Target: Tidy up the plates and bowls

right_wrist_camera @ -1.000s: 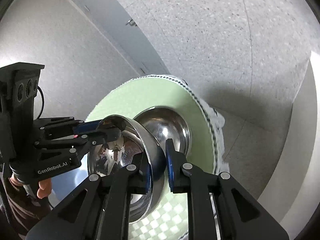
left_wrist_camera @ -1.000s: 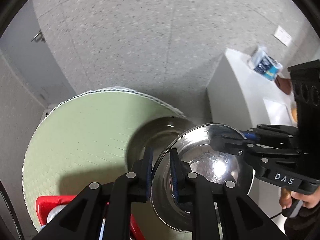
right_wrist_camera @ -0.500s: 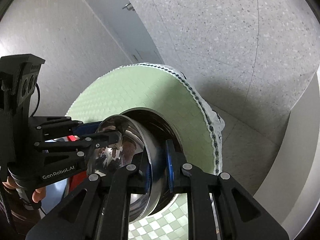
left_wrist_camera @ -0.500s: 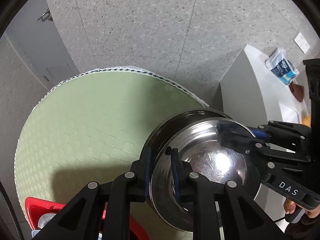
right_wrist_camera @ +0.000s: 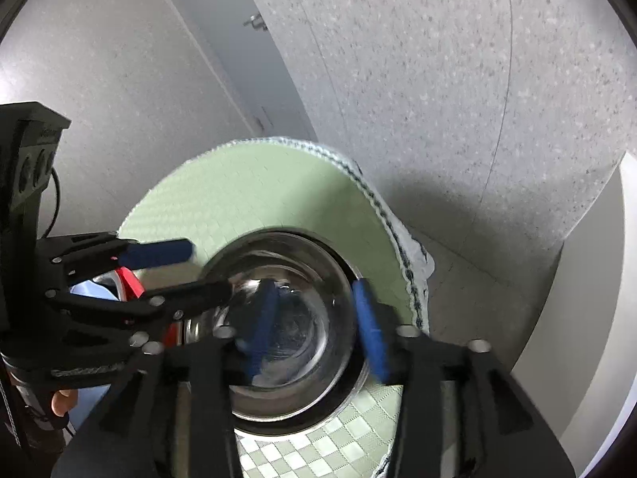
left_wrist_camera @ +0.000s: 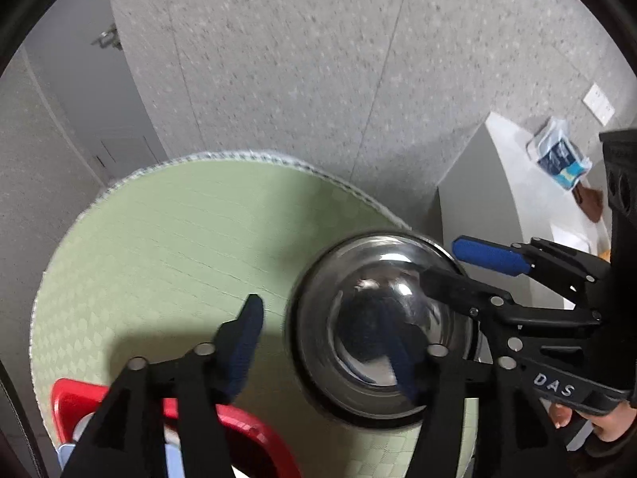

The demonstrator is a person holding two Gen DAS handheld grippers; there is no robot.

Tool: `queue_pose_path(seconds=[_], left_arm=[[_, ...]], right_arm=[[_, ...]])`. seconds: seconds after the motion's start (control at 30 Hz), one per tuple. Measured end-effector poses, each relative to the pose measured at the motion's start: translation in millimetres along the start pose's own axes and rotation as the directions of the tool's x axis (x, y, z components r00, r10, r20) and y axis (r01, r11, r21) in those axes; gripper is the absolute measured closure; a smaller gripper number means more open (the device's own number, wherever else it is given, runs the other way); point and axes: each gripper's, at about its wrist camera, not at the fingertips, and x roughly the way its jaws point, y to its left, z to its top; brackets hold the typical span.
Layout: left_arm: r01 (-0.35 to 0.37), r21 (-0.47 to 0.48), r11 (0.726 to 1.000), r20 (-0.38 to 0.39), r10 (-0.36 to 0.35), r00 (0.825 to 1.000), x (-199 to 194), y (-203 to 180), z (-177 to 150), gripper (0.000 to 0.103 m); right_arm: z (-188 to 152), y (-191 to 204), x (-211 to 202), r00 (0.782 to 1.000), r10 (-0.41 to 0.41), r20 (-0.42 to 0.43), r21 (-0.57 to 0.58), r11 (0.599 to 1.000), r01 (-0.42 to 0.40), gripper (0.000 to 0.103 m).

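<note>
Two steel bowls, I think, nested into one stack [left_wrist_camera: 382,330] on the green mat [left_wrist_camera: 167,247], near its right edge; the double rim in the right wrist view suggests two, but blur keeps me from being sure. Stack sits flat, mouth up.

My left gripper [left_wrist_camera: 326,342] is wide open, holding nothing: one finger over the mat left of the stack, the other over the bowl's interior, so it straddles the near-left wall. My right gripper [right_wrist_camera: 314,318] is likewise spread and empty: one pad inside the bowl, one outside its right rim. Whether any pad touches metal, I can't tell.

Judgement: release is done, the step is a clean retreat.
- Lift both tools straight up along the bowl wall before pulling back. A sideways pull would hook the rim and drag the stack.
- Keep jaws spread until clear of the rim.
- Steel on steel is slick; a nudge could tilt the top bowl or slide the stack toward the mat edge.

Red bin [left_wrist_camera: 79,398] at the mat's near-left, with something pale inside, is probably where the next piece comes from. White counter [left_wrist_camera: 497,183] to the right, well apart.
</note>
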Motion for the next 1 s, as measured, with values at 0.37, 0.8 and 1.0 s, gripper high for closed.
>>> queue_pose_path(seconds=[0.37,0.8,1.0], left_arm=[[0.007,-0.023,1.000,0.239,-0.001,0.971,-141.3,50.2,-110.8,0.033],[-0.087,-0.171,0.981,0.236,0.127,0.963,-240.9,170.5,-342.2,0.026],[-0.071,-0.247,0.966,0.160,0.114,0.980,-229.3,192.7,-398.8,0.028]], right_arm=[[-46.8,69.3,-77.7,0.990,-0.038,0.135,0.018,0.999,0.036,0.047],[-174.8,231.8,-121.3,0.979,0.061,0.196,0.045,0.996,-0.071,0.041],[-216.3,271.0,-91.4,0.989,0.055,0.134,0.070,0.995,-0.065,0.041]])
